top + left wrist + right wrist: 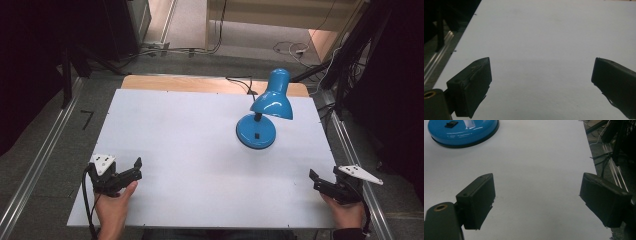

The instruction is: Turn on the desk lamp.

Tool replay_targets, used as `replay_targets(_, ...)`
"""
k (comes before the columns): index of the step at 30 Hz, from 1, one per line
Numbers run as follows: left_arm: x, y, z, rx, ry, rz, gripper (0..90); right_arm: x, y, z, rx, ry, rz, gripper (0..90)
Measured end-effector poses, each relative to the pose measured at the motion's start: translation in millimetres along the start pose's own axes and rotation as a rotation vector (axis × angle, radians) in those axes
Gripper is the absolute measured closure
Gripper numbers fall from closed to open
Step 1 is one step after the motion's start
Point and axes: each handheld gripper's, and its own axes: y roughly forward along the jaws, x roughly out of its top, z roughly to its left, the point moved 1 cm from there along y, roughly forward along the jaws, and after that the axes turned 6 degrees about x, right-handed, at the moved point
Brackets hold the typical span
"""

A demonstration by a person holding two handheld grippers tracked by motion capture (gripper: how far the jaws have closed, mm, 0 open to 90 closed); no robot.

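Lamp (262,112) toward surface (190,150) far right corner. Left gripper (131,169) near left corner, right gripper (320,181) near right corner, both jaws wide apart, empty. Probably best approached slowly from right, avoiding tipping.

Glossy blue, perhaps enamelled metal lamp (265,107) on matt white table (175,130).

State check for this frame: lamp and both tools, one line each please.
Blue desk lamp: upright on the white table, shade tilted down, not visibly lit, untouched.
Left tool: open, empty, near the table's front left.
Right tool: open, empty, at the front right edge.
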Motion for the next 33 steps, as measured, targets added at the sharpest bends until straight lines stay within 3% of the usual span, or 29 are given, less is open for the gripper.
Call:
replay_targets(4, -0.3, 0.7, 0.4, 0.012, -0.006, -0.001, 3.8, -0.2, 0.9, 0.2, 0.001, 0.006, 0.004, 11.5)
replay_targets(15, -2.1, 0.9, -2.4, -0.017, 0.0, 0.008, 3.8, -0.1, 2.6, -2.2, 0.015, 0.025, 0.007, 11.5)
replay_targets(27, -2.0, 1.5, -2.1, -0.02, 0.005, 0.011, 3.8, 0.9, 4.8, -0.7, 0.022, 0.037, 0.009, 11.5)
replay_targets(33, -1.1, 2.8, -3.3, -0.036, 0.006, 0.009, 3.9, 2.7, 5.6, 3.1, 0.029, 0.016, 0.008, 11.5)
